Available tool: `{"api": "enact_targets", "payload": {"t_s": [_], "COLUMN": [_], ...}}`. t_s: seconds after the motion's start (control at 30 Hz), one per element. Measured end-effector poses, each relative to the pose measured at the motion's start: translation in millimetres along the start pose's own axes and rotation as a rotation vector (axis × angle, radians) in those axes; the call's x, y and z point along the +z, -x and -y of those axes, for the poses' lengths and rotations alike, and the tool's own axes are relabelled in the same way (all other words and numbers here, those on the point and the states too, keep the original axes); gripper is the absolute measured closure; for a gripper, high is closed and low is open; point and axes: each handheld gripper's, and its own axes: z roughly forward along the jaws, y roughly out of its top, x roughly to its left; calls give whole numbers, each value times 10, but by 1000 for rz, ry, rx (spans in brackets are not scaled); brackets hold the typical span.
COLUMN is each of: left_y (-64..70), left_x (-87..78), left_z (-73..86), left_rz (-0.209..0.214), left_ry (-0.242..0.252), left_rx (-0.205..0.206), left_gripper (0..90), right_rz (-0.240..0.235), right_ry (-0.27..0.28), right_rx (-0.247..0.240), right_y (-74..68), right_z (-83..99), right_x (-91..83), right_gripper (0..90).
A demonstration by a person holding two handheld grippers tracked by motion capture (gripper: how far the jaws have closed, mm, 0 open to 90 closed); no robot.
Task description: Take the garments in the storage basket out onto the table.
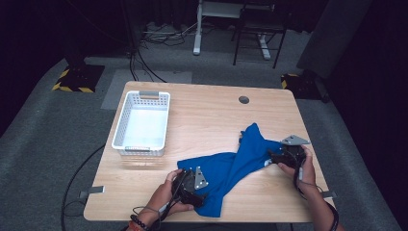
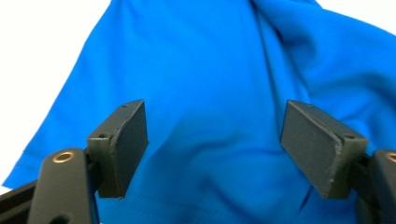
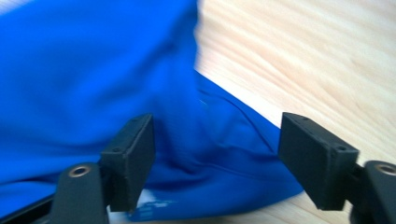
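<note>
Two grippers, left gripper and right gripper, jaws wide (nothing held) over blue cloth lower centre; folding barely begun; white basket upper left on counter.

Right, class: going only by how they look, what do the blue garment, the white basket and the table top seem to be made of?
Blue garment: soft matte knit fabric, probably; it drapes and creases, and a stitched hem shows.
White basket: likely moulded plastic; its thin, even walls are pierced with rows of slots.
Table top: pale wood or wood-look laminate; straight grain lines, smooth finish. Which of the two, I cannot tell.
</note>
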Motion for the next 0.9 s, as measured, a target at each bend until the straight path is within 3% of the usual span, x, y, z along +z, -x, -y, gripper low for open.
{"api": "enact_targets", "payload": {"t_s": [0.1,0.2,0.3,0.37,0.47,0.5,0.57,0.63,0.73,0.9], "left_y": [-55,-122,-164,-192,-245,-263,-283,-310,-322,-321], "left_x": [-71,-133,-87,-50,-31,-29,-36,-47,-42,-39], "left_z": [2,16,52,85,115,124,139,154,171,178], "left_rz": [-25,-30,-73,-64,-90,-98,-124,-121,-111,-103], "left_ry": [30,71,14,0,-15,-19,-31,-38,-28,-20], "left_rx": [-23,-66,-57,-68,-77,-80,-74,-81,-89,-90], "left_gripper": [229,239,240,240,240,240,235,237,241,244], "right_rz": [-93,-195,-301,-359,-434,-485,-499,-548,-565,-575], "right_ry": [54,83,90,76,59,62,65,72,64,11], "right_rx": [-14,-80,-145,-181,-214,-212,-221,-225,-242,-265], "right_y": [-114,-307,-536,-694,-907,-1022,-1077,-1216,-1293,-1360], "right_z": [-44,-81,-105,-117,-134,-150,-160,-180,-185,-160], "right_x": [-124,-195,-204,-187,-165,-163,-167,-189,-183,-62], "right_gripper": [329,359,390,395,418,431,433,447,473,630]}}
